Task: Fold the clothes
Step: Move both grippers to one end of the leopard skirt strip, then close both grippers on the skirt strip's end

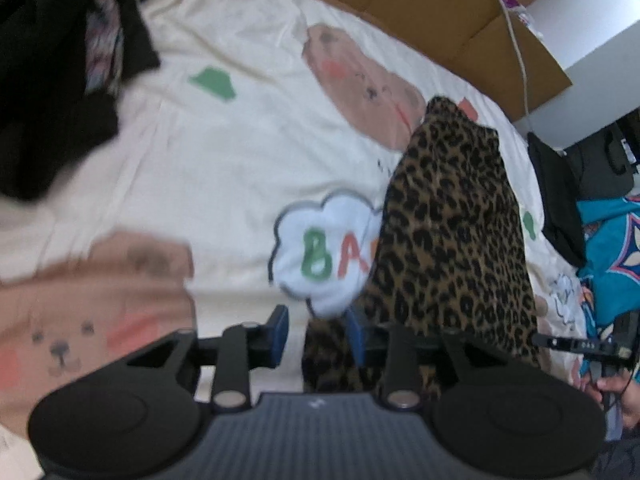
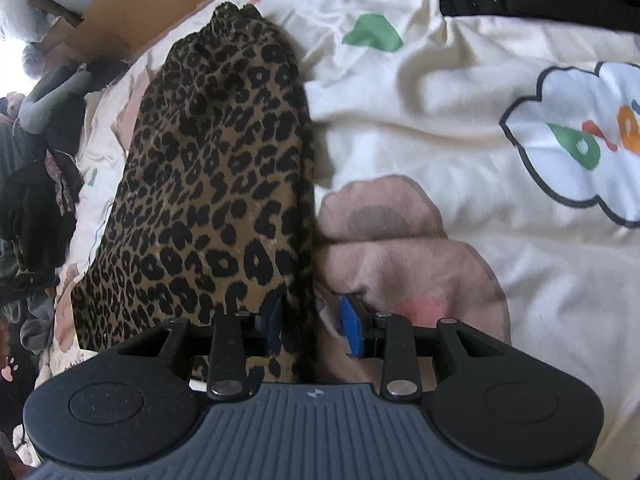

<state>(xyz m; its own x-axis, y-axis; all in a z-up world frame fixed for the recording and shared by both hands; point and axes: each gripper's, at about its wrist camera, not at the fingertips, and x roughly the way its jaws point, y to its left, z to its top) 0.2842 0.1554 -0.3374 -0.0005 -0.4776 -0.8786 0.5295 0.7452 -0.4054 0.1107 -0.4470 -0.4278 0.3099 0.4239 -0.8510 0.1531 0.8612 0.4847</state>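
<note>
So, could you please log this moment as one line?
left gripper: open at leopard-print garment | right gripper: open, straddling its edge | bedsheet: underneath

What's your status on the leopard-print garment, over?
Left gripper and right gripper: jaws open, each straddling an edge of the leopard-print garment. Garment lies bunched lengthwise on the cartoon-bear duvet. Dark clothes pile off to the side, nothing blocking.

A big cream bed cover with brown bears and a white cloud is lying across the bed. Behind the bed cover, a flat brown cardboard box is leaning. A white cable is hanging over the box. Dark clothes are piling up at the cover's edge.
</note>
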